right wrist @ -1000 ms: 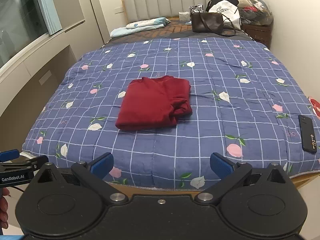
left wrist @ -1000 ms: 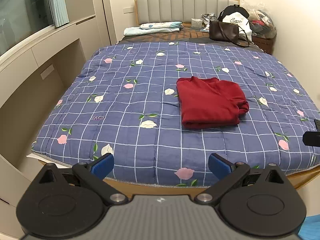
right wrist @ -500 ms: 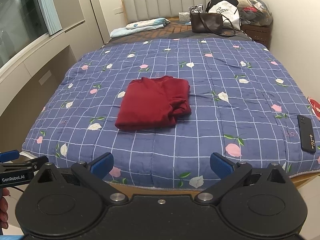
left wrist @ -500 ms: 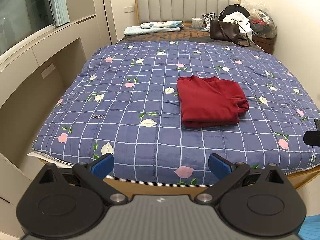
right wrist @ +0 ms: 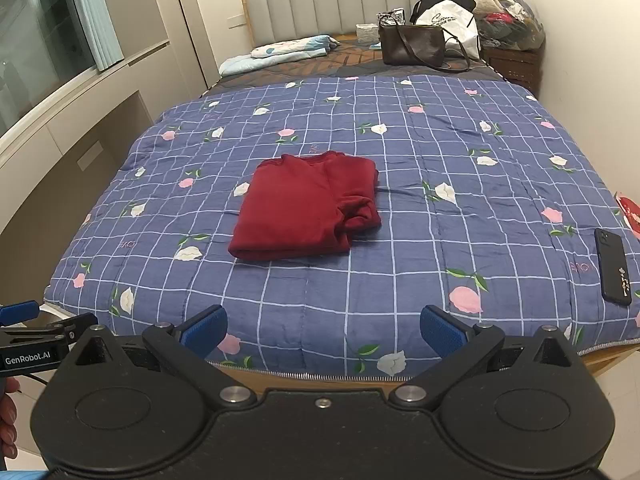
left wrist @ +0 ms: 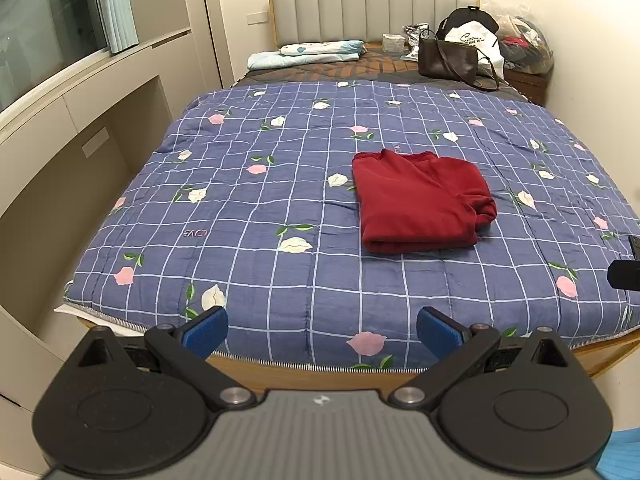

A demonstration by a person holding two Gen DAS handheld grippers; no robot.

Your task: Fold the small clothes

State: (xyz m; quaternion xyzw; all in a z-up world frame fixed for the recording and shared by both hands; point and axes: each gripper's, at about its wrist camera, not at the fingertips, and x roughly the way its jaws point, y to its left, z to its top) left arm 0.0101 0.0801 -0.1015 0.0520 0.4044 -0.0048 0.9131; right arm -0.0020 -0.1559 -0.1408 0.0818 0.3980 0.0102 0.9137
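A dark red garment (left wrist: 420, 200) (right wrist: 310, 208) lies folded into a neat rectangle near the middle of the blue checked floral quilt (left wrist: 260, 208) (right wrist: 420, 208). My left gripper (left wrist: 322, 330) is held back over the foot of the bed, well short of the garment, open, with nothing between its blue pads (left wrist: 206, 328). In the same way my right gripper (right wrist: 323, 328) stands open and empty at the foot edge. The left tool's side (right wrist: 32, 344) shows at the lower left of the right wrist view.
A black phone (right wrist: 612, 272) lies near the quilt's right edge. At the headboard (left wrist: 372, 12) end are a folded light-blue blanket (left wrist: 308, 54), a brown handbag (left wrist: 448, 58) and bags. A built-in cabinet (left wrist: 60, 168) runs along the left, a wall along the right.
Both grippers have drifted very slightly; the view of the bed shifts a little. The garment has not moved and both grippers stay open.
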